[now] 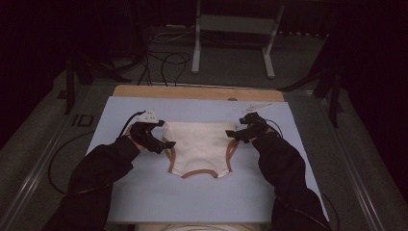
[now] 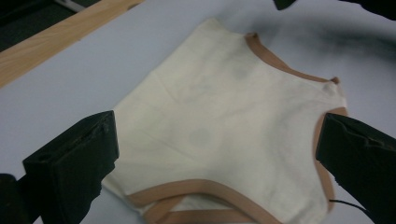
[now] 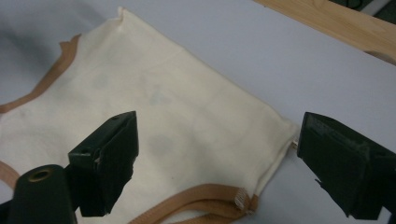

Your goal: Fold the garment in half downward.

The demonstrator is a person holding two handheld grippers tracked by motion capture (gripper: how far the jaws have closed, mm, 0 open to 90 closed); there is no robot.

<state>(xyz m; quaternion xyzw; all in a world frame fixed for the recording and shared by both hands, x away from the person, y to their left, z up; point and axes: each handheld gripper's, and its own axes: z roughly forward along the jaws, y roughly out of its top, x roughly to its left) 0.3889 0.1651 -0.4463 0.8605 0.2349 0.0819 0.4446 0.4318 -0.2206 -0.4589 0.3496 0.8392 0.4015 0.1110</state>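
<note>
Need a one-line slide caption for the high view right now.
Both open tongs, left and right, poised at opposite side corners of cream underwear with tan trim, lying flat on a pale blue mat.

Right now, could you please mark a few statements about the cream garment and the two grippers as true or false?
1. The cream garment has tan-brown trim along its leg openings. True.
2. The left gripper is shut on the garment. False: in the left gripper view its jaws stand wide apart over the cloth.
3. The garment lies flat on a pale blue mat. True.
4. The right gripper is over the middle of the garment. False: it is at the garment's side, with its jaws open on either side of an upper corner.
5. A wooden strip shows along the mat's far edge. True.
6. The garment is folded in half. False: it is spread out.
</note>
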